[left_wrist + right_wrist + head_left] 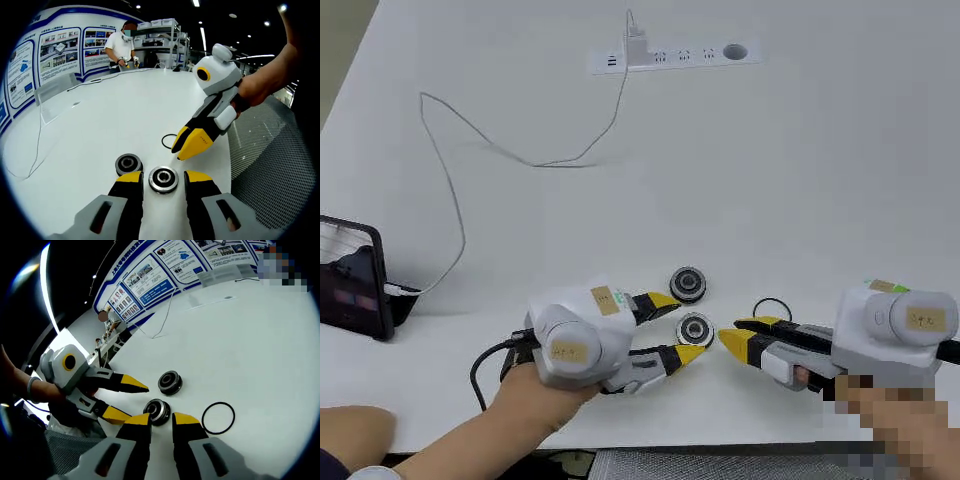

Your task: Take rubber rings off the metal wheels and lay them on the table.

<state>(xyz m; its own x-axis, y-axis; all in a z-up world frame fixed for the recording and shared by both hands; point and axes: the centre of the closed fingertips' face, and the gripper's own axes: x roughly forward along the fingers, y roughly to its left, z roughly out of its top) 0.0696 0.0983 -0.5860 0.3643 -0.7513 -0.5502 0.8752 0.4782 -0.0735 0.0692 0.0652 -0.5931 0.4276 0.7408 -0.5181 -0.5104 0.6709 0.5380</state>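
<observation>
So far, one rubber ring (pixel 772 308) lies flat on the table (pixel 800 150), just beside your right gripper (pixel 732 331), its jaws slightly apart and empty. Your left gripper (pixel 682 326) stands open around the near wheel (pixel 695 328), which looks bare. The far wheel (pixel 688 284) looks still ringed. The gripper stickers (pixel 605 300) are unreadable.

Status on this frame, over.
Left gripper open, round metal wheel between its tips. Right gripper slightly open, empty. One black rubber ring on white table. Nothing blocking.

Loose rubber ring (pixel 772 299) right of nearer wheel (pixel 695 328)
</observation>
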